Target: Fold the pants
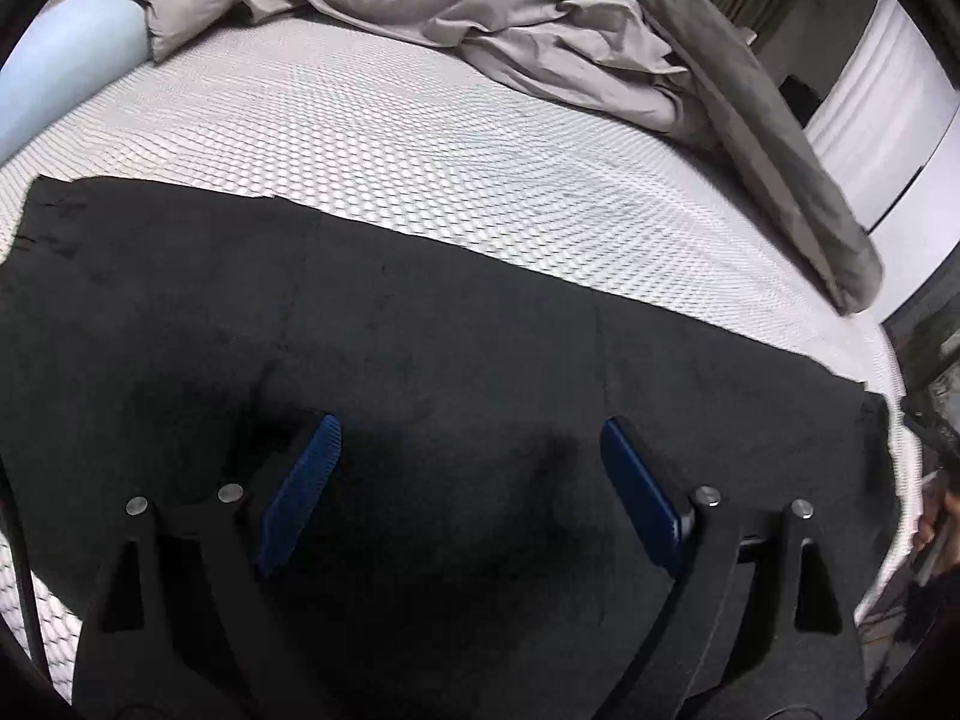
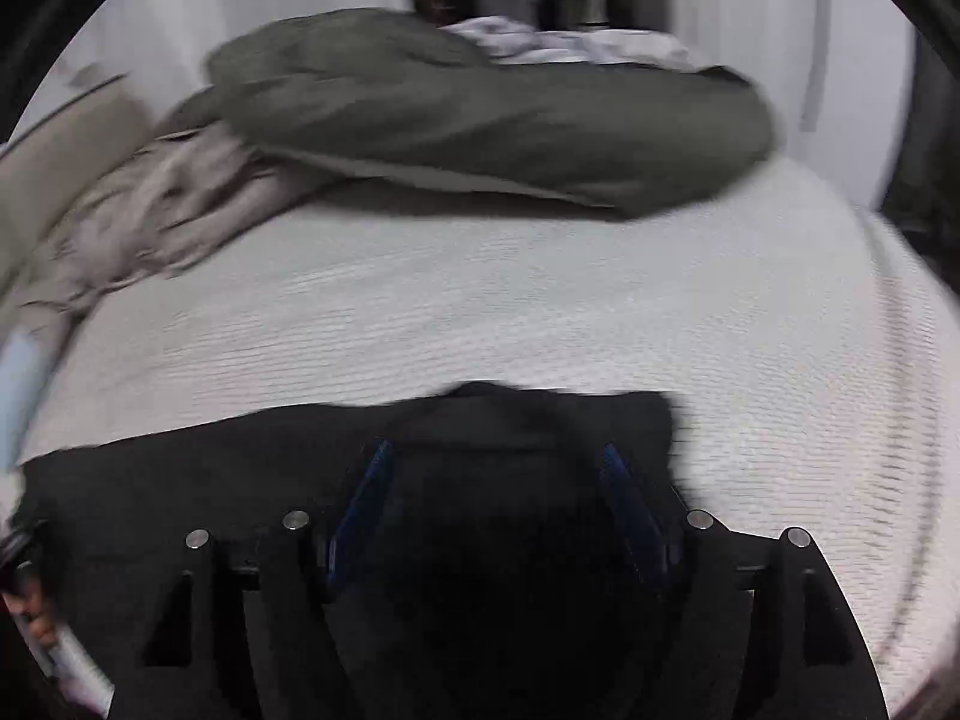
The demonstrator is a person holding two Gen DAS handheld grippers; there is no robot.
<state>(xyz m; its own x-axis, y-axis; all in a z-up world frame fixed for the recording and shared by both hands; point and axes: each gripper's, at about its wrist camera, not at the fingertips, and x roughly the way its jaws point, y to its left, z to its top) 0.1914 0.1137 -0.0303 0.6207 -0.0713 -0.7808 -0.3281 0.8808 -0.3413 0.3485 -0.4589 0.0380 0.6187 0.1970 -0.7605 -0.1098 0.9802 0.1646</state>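
While black pants (image 1: 420, 330) lie flat on bed (image 1: 420, 138) under both units, left hand-held gripper (image 1: 471, 438) & right hand-held gripper (image 2: 498, 462) are released, gripping nothing; est. folds mostly still to do.

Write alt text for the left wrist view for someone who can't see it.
The open left claw, with blue pads, hovers over black pants spread flat across a white textured mattress. Behind them lie a crumpled beige duvet and a grey blanket along the right edge.
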